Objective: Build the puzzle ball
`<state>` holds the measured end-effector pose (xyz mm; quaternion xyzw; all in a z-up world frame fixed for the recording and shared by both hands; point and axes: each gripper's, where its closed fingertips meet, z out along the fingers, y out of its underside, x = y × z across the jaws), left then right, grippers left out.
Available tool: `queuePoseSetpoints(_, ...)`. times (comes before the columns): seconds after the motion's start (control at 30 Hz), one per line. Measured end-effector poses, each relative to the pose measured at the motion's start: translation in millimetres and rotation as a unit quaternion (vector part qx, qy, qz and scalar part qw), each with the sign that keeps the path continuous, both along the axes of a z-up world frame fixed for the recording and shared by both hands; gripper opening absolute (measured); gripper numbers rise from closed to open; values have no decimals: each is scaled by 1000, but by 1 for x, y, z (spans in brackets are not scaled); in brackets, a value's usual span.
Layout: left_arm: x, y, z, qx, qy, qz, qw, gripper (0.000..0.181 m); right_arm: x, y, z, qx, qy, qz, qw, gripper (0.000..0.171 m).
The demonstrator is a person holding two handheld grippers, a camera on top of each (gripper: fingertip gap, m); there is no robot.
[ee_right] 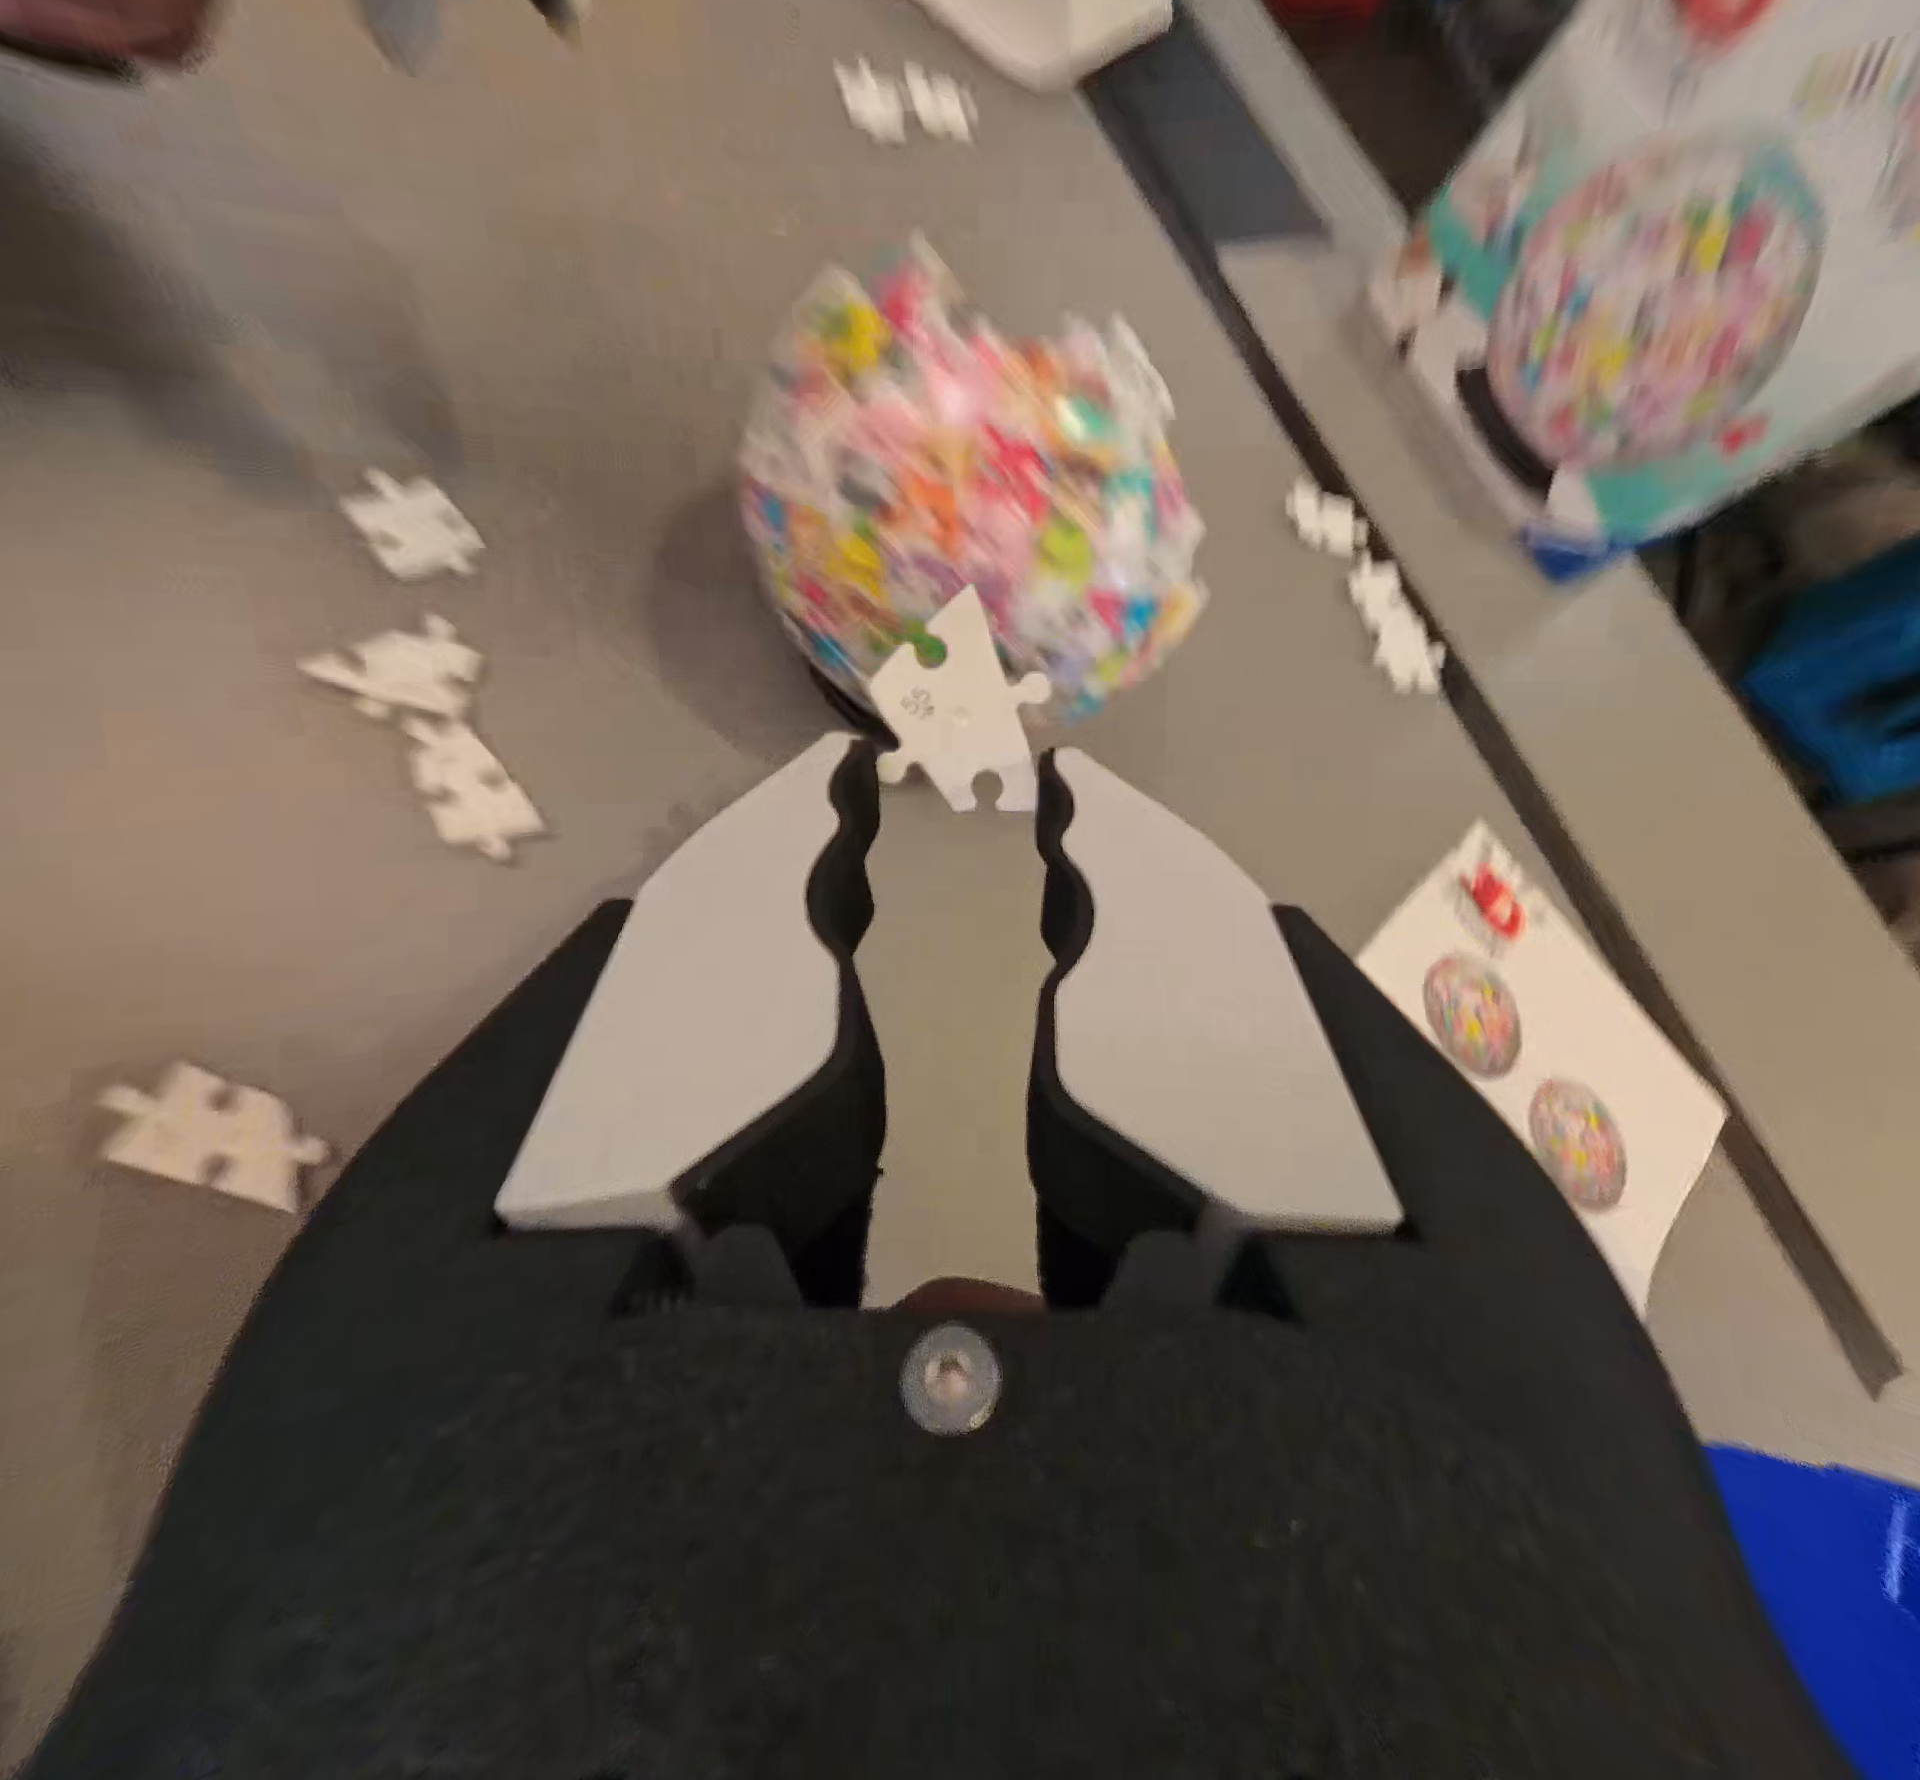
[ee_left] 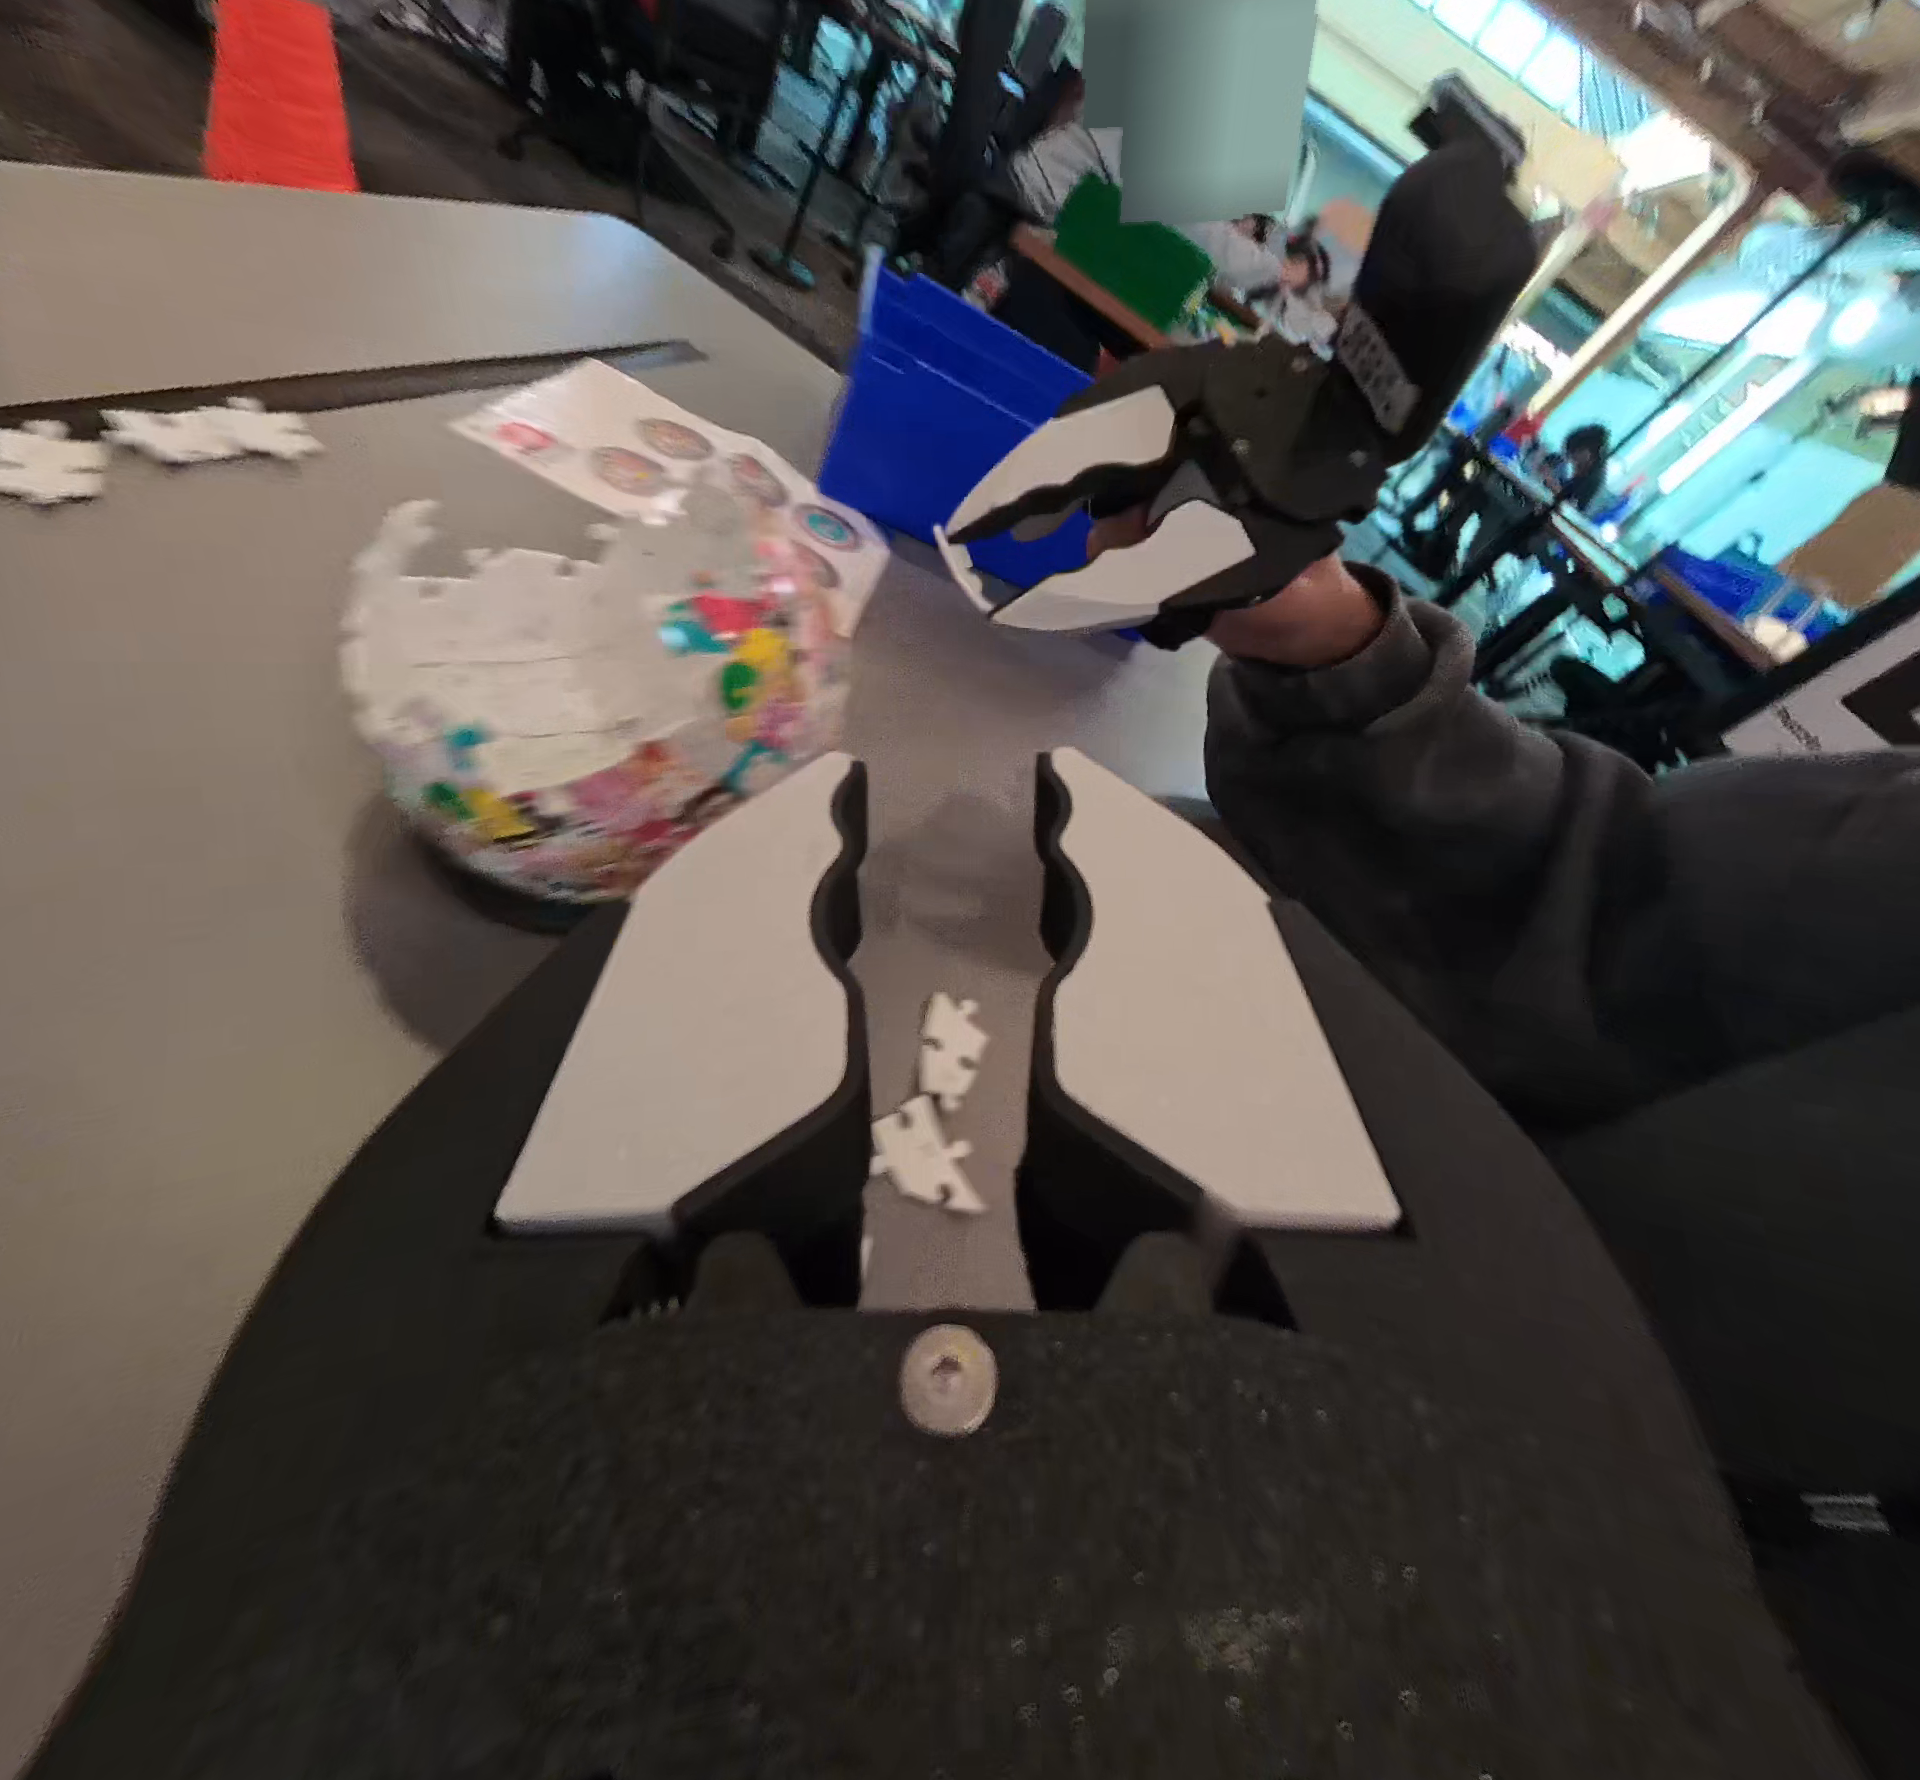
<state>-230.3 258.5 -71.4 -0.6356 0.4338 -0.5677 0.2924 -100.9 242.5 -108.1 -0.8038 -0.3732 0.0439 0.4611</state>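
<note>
Right hand-held gripper pinches a white puzzle piece at its tips, above the blurred, half-built puzzle ball. Left hand-held gripper spread, empty, over two loose pieces. Ball sits mid-counter; bare counter around it, scattered pieces farther out.

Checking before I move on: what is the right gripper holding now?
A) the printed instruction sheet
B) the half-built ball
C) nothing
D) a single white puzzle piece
D: the right gripper pinches a single white puzzle piece at its tips, in front of the half-built puzzle ball.
</note>
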Motion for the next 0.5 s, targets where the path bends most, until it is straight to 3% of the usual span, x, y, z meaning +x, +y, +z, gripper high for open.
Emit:
queuePoseSetpoints(0.17, 38, -62, 12, -38, 11, -83, 996, 39, -53, -30, 34, 97, -39, 22, 994, 29)
queuePoseSetpoints(0.27, 47, -67, 7, -60, 12, -94, 994, 37, -70, -42, 46, 125, -27, 43, 991, 29)
queuePoseSetpoints(0.43, 46, -67, 12, -94, -15, -117, 989, 6, -78, -46, 48, 134, -37, 57, 989, 29)
queuePoseSetpoints(0.5, 44, -68, 14, -94, -17, -127, 987, 5, -81, -47, 48, 132, -30, 60, 989, 28)
